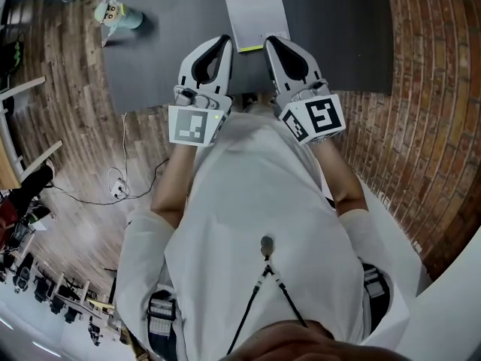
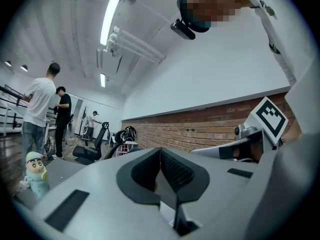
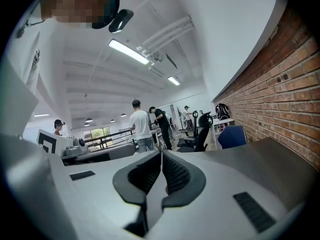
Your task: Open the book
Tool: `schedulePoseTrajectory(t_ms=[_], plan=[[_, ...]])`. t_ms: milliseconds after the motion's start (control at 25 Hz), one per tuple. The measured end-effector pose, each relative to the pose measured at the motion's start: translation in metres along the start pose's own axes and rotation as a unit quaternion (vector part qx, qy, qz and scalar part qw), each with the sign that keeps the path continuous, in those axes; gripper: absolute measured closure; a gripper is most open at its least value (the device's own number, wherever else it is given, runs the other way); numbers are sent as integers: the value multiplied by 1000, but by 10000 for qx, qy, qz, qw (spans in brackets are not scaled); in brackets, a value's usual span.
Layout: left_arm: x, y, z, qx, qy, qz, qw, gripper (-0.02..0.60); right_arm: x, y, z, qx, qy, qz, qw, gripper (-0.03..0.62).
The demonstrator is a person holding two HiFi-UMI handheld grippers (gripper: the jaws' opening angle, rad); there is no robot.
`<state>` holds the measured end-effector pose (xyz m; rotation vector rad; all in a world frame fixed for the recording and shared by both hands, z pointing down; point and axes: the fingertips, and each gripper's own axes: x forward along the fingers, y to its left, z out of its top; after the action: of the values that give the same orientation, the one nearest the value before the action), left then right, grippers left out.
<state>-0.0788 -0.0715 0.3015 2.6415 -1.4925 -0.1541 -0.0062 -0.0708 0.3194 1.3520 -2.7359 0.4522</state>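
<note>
L tool, R tool pinched empty — book closed.

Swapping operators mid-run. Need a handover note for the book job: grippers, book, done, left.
Left gripper: jaws together, nothing between them.
Right gripper: jaws together, nothing between them.
Book: closed, flat on the dark mat, just ahead of both grippers, near edge by their tips. Neither grips it.
Toy figure: at the mat's far left corner, away from the job.
Done: nothing on the book yet; the cover is down.
Left: probably catch the cover's edge, lift it and lay it open.
</note>
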Motion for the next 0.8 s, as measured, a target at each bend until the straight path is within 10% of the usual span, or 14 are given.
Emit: schedulePoseTrajectory(t_ms=[800], plan=[[19,47,-50,-445,380,-33,9983,558,80,-21,-99,239,1076,-275,9935,557]])
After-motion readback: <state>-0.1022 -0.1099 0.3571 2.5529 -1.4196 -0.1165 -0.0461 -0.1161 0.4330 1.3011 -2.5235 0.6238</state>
